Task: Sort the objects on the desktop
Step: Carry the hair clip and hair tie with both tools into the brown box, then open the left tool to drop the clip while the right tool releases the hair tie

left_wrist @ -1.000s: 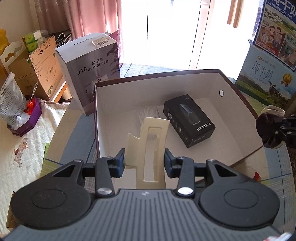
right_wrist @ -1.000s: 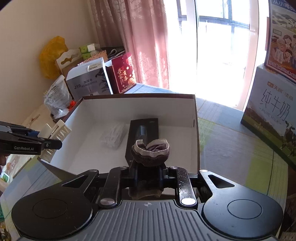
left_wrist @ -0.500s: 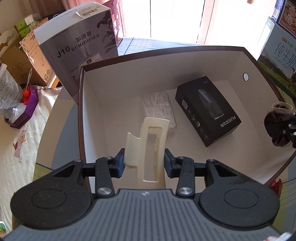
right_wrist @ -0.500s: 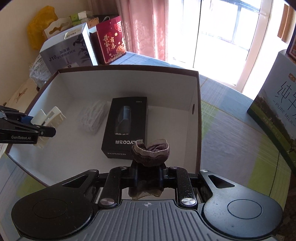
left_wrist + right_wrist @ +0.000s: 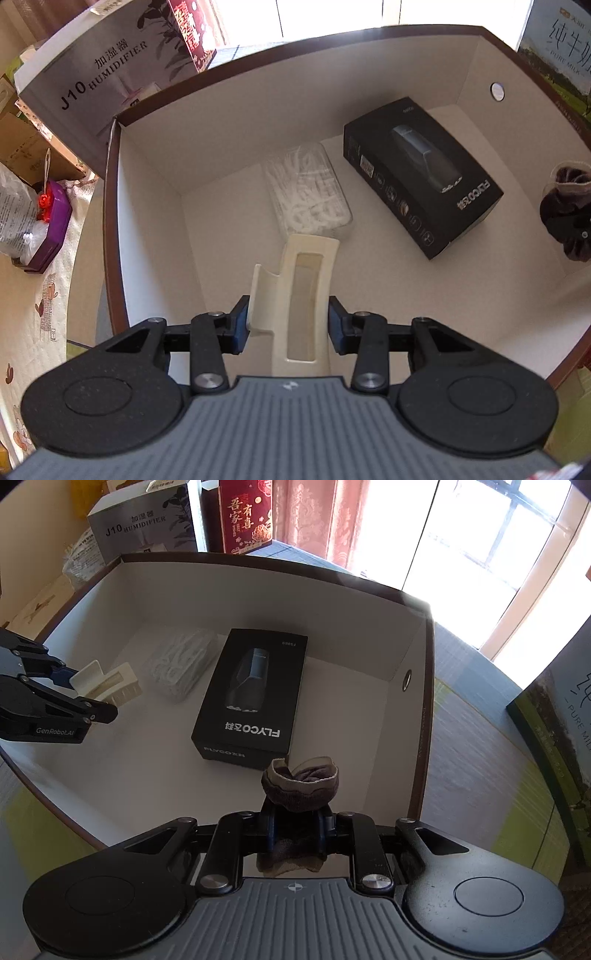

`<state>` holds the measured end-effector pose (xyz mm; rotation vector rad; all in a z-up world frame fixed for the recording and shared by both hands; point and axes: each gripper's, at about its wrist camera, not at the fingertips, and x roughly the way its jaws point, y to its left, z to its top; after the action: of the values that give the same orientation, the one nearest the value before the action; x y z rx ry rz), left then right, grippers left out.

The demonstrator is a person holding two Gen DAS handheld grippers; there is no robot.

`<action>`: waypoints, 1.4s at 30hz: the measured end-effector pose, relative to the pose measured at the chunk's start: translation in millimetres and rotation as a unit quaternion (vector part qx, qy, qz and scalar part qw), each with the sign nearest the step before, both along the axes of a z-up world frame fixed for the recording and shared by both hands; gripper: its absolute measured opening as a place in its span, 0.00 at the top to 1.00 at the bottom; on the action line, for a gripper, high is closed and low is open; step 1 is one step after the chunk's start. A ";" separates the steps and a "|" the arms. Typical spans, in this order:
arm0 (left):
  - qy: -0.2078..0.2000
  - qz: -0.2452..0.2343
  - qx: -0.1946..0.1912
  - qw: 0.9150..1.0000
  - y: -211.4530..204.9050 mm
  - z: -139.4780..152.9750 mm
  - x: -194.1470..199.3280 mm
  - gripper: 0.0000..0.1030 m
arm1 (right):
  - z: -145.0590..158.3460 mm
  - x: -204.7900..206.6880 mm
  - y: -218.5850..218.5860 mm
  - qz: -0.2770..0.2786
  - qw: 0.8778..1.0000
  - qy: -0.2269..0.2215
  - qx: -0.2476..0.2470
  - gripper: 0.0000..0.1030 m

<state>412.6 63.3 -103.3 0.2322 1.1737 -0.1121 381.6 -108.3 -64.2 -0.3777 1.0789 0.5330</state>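
While both tools hang over the open storage box [image 5: 114,206], I read each load as ready for release. My left gripper [image 5: 287,325] pinches a cream plastic holder [image 5: 295,291] by its flanks, long axis pointing forward, so I judge it can drop flat beside the clear packet of white picks [image 5: 308,192]. My right gripper [image 5: 295,829] squeezes a rolled dark sock [image 5: 301,784] at its waist, the cuff free above the fingers, poised near the black shaver box [image 5: 255,698]. Counting: two items lie inside, one packet and one black carton; two more are carried, one per gripper. Outside stands one humidifier carton [image 5: 147,528]
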 end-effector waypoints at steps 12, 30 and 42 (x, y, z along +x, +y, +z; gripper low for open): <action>-0.002 -0.010 0.007 1.000 -2.6 -0.7 -0.1 0.51 | 2.4 3.6 2.5 0.007 1.000 -0.009 -0.011 0.83; -0.031 -0.019 -0.006 0.999 -9.6 19.0 -11.1 0.21 | 21.2 -6.0 -3.6 0.009 0.998 -0.055 0.025 0.49; -0.062 0.002 -0.024 0.998 -1.9 50.1 -28.3 0.11 | 38.7 -24.5 -19.1 -0.006 0.994 -0.067 0.081 0.11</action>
<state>384.3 61.4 -53.2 0.1918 1.0468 -0.1197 357.2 -127.4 -25.5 -0.2609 0.9018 0.5710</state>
